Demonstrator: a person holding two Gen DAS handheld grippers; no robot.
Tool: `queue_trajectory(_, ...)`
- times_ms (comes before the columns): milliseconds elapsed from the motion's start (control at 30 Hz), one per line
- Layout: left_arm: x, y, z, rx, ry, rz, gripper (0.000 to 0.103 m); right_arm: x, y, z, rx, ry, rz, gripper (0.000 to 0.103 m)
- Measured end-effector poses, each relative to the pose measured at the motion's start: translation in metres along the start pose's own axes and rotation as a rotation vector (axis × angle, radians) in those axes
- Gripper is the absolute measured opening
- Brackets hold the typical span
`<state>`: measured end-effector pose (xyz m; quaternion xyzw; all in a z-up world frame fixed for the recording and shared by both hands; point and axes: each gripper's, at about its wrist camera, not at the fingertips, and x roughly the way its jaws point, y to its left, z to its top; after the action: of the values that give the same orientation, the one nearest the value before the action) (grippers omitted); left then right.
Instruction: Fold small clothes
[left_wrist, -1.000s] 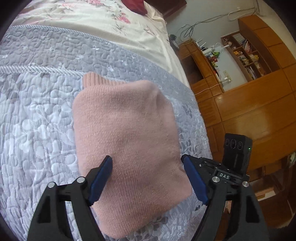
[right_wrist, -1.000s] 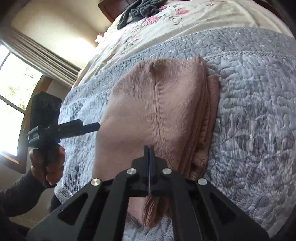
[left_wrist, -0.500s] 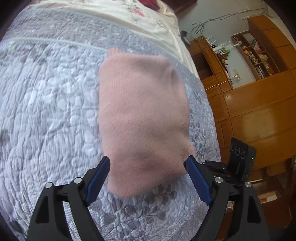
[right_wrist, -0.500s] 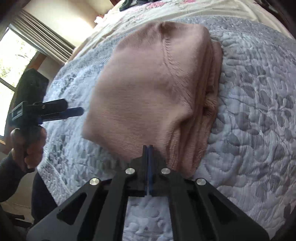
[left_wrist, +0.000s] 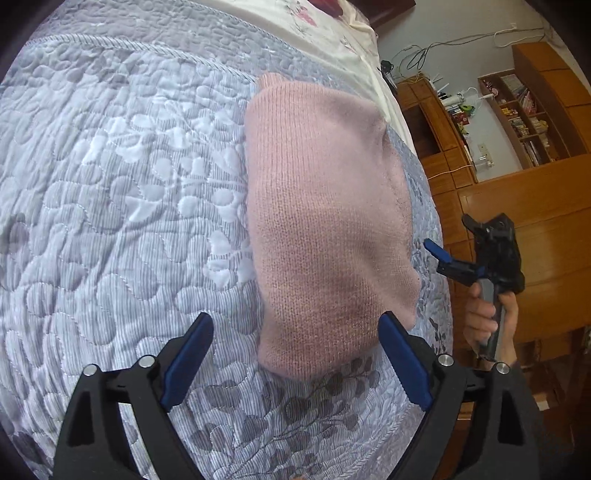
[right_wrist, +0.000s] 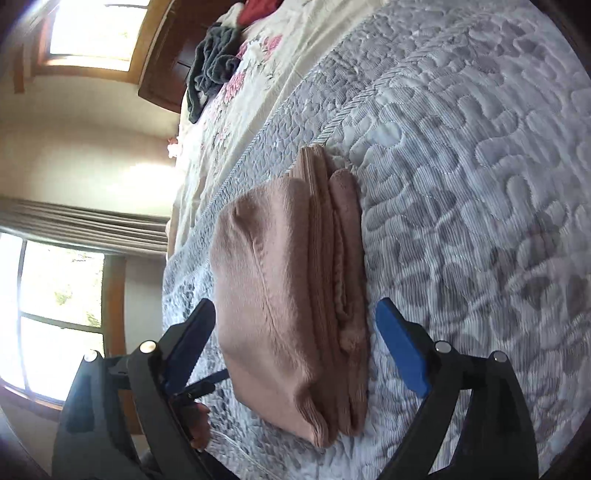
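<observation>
A: How does the garment lie?
B: We see one folded pink sweater (left_wrist: 325, 221) on the grey quilt (left_wrist: 122, 206), long axis running away from us.
A: And the claws?
B: Left gripper (left_wrist: 295, 365) and right gripper (right_wrist: 295, 350) both gape, holding nothing. We read no lettering.

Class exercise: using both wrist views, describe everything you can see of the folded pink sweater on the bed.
The pink sweater is a soft, fine-knit garment folded into a compact, roughly rectangular bundle. From the right wrist view several stacked layers and a ribbed edge show along one side, with a seam line running down the top face. It lies flat on the grey quilted bedspread, near the bed's edge. Nothing grips it: the left tongs and right tongs are both open and apart from it.
</observation>
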<state>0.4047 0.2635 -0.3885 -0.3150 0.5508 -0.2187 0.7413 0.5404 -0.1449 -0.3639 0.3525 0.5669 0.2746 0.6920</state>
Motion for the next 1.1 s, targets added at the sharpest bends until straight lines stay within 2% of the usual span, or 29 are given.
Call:
queue_trajectory(67,0.009,0.006,0.004,-0.026,-0.001,-0.031,0.091,0.021,-0.002,0.016,0.012,0.044,0.004,0.089)
queue_trajectory(200,0.025,0.016,0.008,-0.063,0.003,-0.081,0.091,0.055,0.002,0.032,-0.036,0.104,-0.068,0.089)
queue_trajectory(367,0.044,0.007,0.014,-0.070,0.010,-0.141,0.091,0.081,0.013,0.036,-0.094,0.134,-0.096,0.090)
queue_trajectory(467,0.055,-0.005,0.016,-0.058,0.030,-0.134,0.090,0.095,0.018,0.037,-0.122,0.136,-0.134,0.090)
queue_trajectory(600,0.061,-0.018,0.017,-0.041,0.054,-0.133,0.088,0.101,0.022,0.036,-0.117,0.126,-0.145,0.076)
queue_trajectory(633,0.062,-0.020,0.017,-0.035,0.059,-0.106,0.085,0.102,0.022,0.037,-0.115,0.123,-0.144,0.072)
queue_trajectory(700,0.063,-0.015,0.015,-0.046,0.070,-0.052,0.064,0.101,0.022,0.037,-0.112,0.112,-0.144,0.059)
queue_trajectory(800,0.059,-0.016,0.016,-0.067,0.071,-0.045,0.048,0.090,0.023,0.031,-0.133,0.090,-0.159,0.051)
queue_trajectory(900,0.053,-0.023,0.014,-0.046,0.069,-0.016,0.039,0.087,0.036,0.026,-0.142,0.061,-0.169,0.048)
queue_trajectory(1100,0.031,-0.045,0.012,0.007,0.058,0.042,0.031,0.070,0.058,0.012,-0.148,0.021,-0.128,0.045)
